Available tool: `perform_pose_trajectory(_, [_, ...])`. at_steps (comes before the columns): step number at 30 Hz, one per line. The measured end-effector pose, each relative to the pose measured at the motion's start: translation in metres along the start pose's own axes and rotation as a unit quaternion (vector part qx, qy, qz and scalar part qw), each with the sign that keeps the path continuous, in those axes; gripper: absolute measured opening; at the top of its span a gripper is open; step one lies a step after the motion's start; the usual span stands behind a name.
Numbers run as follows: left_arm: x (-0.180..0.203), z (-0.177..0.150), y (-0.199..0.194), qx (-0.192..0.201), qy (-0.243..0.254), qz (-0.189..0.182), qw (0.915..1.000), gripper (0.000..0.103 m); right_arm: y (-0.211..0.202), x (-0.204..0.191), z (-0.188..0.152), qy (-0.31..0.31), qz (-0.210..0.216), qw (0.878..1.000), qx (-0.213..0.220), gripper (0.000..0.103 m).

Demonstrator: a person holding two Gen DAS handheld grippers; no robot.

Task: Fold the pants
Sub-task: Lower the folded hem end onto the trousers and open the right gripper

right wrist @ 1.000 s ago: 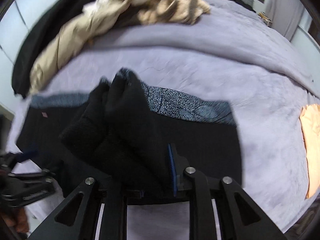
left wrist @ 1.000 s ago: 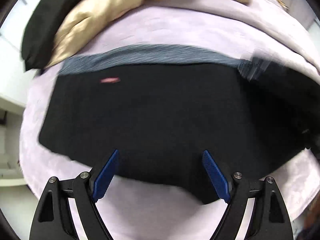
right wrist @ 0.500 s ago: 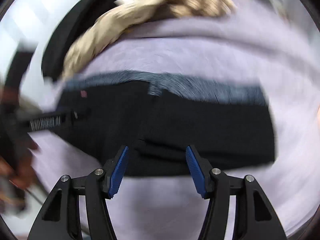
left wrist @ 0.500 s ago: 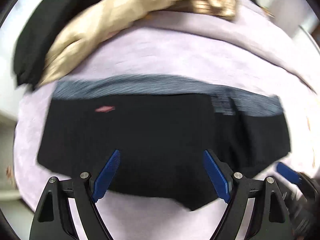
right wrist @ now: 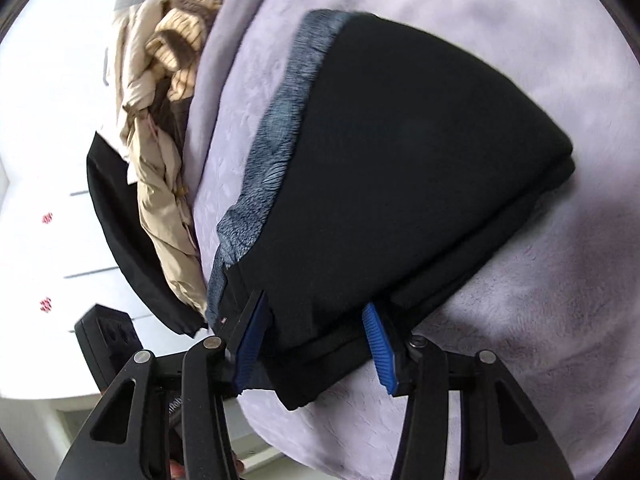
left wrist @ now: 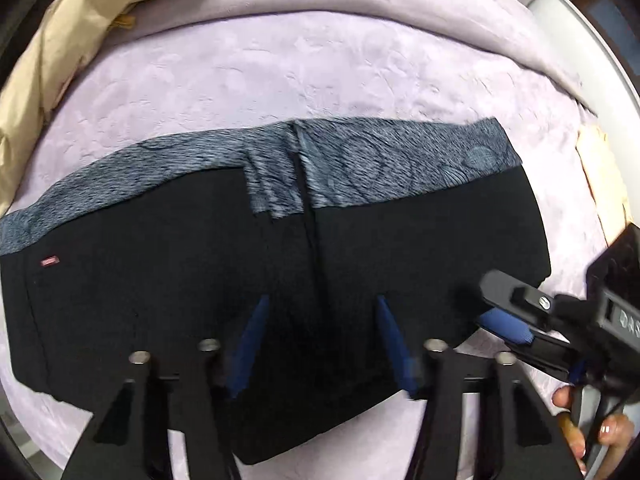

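I see the black pants (left wrist: 160, 280) lying folded across the lilac bedspread (left wrist: 320, 72), filling the middle of the left wrist view, with a blue-grey patterned band (left wrist: 380, 160) along their far edge. A small red label (left wrist: 51, 261) sits at the left of the frame; its writing is too small to read. The pants' left end is cut off by the lens rim.

My left gripper (left wrist: 320, 340) points down over the near part of the pants, its jaws closing with black cloth between the blue pads (left wrist: 248, 344); whether they already pinch it I cannot tell. The right gripper (left wrist: 504, 320) enters from the right of that frame at the pants' near right corner, a hand (left wrist: 600, 436) partly visible below it.

In the right wrist view, the right gripper (right wrist: 316, 336) has the stacked layers of the pants (right wrist: 400, 180) between its pads, jaws closing around the folded edge; contact is unclear. Only this view shows the thickness of the fold. It also shows the beige jacket (right wrist: 160, 200) and a striped garment (right wrist: 180, 40) heaped at upper left, and a black garment (right wrist: 120, 220) beside them, which the left view crops to a beige strip at its upper left edge.
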State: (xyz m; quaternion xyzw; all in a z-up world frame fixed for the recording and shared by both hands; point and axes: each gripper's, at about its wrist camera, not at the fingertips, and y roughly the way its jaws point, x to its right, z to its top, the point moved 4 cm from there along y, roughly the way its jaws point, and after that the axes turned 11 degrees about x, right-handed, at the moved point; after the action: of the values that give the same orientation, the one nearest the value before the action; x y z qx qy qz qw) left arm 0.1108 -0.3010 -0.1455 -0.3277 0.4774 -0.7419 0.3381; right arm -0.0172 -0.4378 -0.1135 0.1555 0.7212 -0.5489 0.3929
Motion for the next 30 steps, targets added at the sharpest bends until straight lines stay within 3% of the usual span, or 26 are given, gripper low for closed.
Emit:
perform_pose_trajectory(1, [0.001,0.000,0.002,-0.001,0.002,0.004,1.0000,0.048,0.002,0.003,0.002,0.013,0.004,1.000,-0.003,0.034])
perform_pose_trajectory(2, [0.001,0.000,0.002,-0.001,0.002,0.005,1.0000,0.048,0.007,0.007,0.004,0.029,0.003,1.000,-0.008,0.007])
perform_pose_trajectory(4, [0.005,-0.001,-0.009,0.004,-0.003,0.004,1.0000,0.043,0.002,0.018,0.007,0.035,-0.013,0.999,-0.019,0.005])
perform_pose_trajectory(9, [-0.006,-0.019,-0.043,0.045,0.003,0.020,0.9988,0.043,-0.016,-0.024,0.001,-0.043,0.011,0.999,-0.030,0.005])
perform_pose_trajectory(12, [-0.015,-0.035,-0.023,0.017,-0.003,0.040,0.9991,0.043,-0.005,-0.017,-0.012,-0.053,-0.010,0.997,-0.047,0.005])
perform_pose_trajectory(15, [-0.021,-0.042,-0.011,0.009,-0.034,0.034,0.9988,0.044,0.018,0.010,-0.017,-0.024,-0.039,0.997,-0.055,0.005])
perform_pose_trajectory(17, [-0.021,-0.041,-0.017,0.016,-0.036,0.035,0.9986,0.046,0.018,0.011,-0.016,-0.023,-0.032,0.998,-0.056,0.007])
perform_pose_trajectory(18, [-0.021,-0.041,-0.022,0.021,-0.033,0.040,0.9985,0.052,0.014,0.005,-0.015,-0.041,-0.032,0.997,-0.063,0.010])
perform_pose_trajectory(20, [-0.023,-0.038,-0.036,0.036,-0.025,0.054,0.9976,0.055,0.003,-0.015,-0.017,-0.110,-0.038,0.989,-0.096,0.040])
perform_pose_trajectory(22, [-0.027,-0.035,-0.051,0.051,-0.022,0.067,0.9962,0.055,-0.018,-0.038,-0.015,-0.175,-0.016,0.979,-0.104,0.053])
perform_pose_trajectory(25, [-0.031,-0.026,-0.071,0.069,-0.030,0.074,0.9944,0.055,-0.056,-0.064,0.014,-0.230,0.019,0.970,-0.071,0.055])
perform_pose_trajectory(28, [-0.014,-0.008,-0.069,0.076,-0.018,0.071,0.9944,0.055,-0.072,-0.060,0.070,-0.242,-0.023,0.970,-0.002,0.055])
perform_pose_trajectory(30, [0.002,0.004,-0.061,0.082,-0.009,0.064,0.9946,0.055,-0.063,-0.046,0.105,-0.220,-0.049,0.974,0.014,0.055])
